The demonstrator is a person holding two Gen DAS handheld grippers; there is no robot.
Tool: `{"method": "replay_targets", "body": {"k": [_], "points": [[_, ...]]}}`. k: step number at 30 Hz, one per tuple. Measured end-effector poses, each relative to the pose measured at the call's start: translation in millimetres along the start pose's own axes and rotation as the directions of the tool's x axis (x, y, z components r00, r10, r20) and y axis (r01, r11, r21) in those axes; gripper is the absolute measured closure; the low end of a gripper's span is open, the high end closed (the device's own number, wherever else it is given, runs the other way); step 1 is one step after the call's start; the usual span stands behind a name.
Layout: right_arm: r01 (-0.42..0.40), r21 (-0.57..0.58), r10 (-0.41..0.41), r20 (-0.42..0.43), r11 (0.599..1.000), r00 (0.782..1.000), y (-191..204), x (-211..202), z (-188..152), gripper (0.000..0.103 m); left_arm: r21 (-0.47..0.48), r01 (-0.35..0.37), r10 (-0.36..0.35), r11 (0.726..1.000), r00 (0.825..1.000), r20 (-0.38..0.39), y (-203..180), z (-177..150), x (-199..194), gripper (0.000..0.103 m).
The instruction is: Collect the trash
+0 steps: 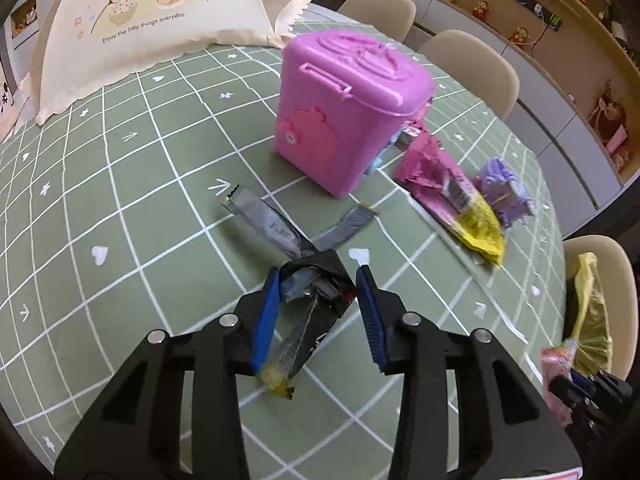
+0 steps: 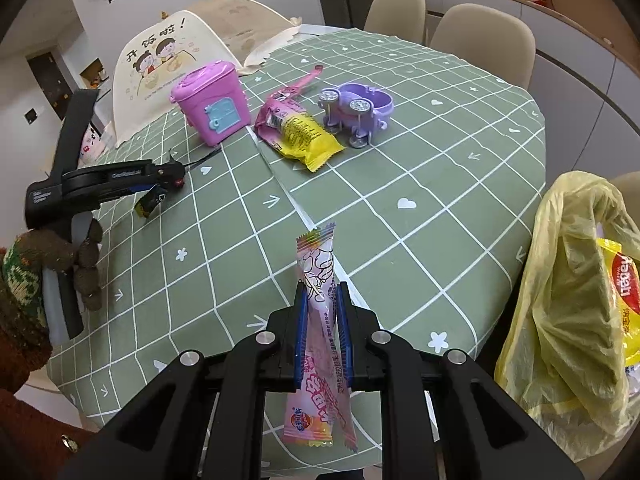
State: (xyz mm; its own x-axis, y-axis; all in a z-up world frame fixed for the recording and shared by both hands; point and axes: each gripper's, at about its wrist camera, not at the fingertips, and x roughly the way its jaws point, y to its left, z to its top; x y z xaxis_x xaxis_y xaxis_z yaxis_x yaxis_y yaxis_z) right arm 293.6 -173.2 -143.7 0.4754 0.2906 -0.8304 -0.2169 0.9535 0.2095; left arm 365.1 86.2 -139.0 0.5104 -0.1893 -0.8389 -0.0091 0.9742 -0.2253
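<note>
My left gripper [image 1: 320, 276] stands open around a crumpled black and silver wrapper [image 1: 308, 292] on the green checked tablecloth [image 1: 120, 208]; the wrapper touches the left pad and lies apart from the right pad. Its silver strips [image 1: 272, 224] reach toward a pink toy bin [image 1: 344, 108]. My right gripper [image 2: 322, 300] is shut on a long pink candy wrapper [image 2: 318, 320], held upright above the table edge. A pink and yellow snack bag [image 2: 296, 128] lies mid-table. A yellow plastic bag [image 2: 576, 300] with trash inside hangs at the right.
A purple toy cart [image 2: 356, 108] lies next to the snack bag. A cream food cover [image 1: 140, 20] stands at the far side. Beige chairs [image 2: 480, 40] ring the round table. The left gripper [image 2: 120, 180] and a gloved hand show at left in the right wrist view.
</note>
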Motion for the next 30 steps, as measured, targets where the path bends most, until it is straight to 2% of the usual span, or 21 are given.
{"method": "replay_targets", "body": {"k": [11, 15, 21, 30], "points": [[-0.015, -0.061, 0.020, 0.091, 0.998, 0.996, 13, -24, 22, 0.088, 0.068, 0.138, -0.143, 0.988, 0.987, 0.074, -23, -9, -72, 0.067], [-0.022, -0.066, 0.030, 0.124, 0.998, 0.992, 12, -33, 27, 0.088, 0.102, 0.141, -0.151, 0.985, 0.984, 0.095, -32, -10, -85, 0.067], [-0.058, -0.045, 0.065, 0.161, 0.997, 0.985, 9, -44, 24, 0.088, 0.142, 0.172, -0.185, 0.975, 0.979, 0.085, -42, -21, -98, 0.067], [-0.021, -0.042, 0.030, 0.254, 0.999, 0.967, -3, -76, 35, 0.088, 0.267, 0.173, -0.219, 0.948, 0.963, 0.156, -79, -16, -131, 0.067]]}}
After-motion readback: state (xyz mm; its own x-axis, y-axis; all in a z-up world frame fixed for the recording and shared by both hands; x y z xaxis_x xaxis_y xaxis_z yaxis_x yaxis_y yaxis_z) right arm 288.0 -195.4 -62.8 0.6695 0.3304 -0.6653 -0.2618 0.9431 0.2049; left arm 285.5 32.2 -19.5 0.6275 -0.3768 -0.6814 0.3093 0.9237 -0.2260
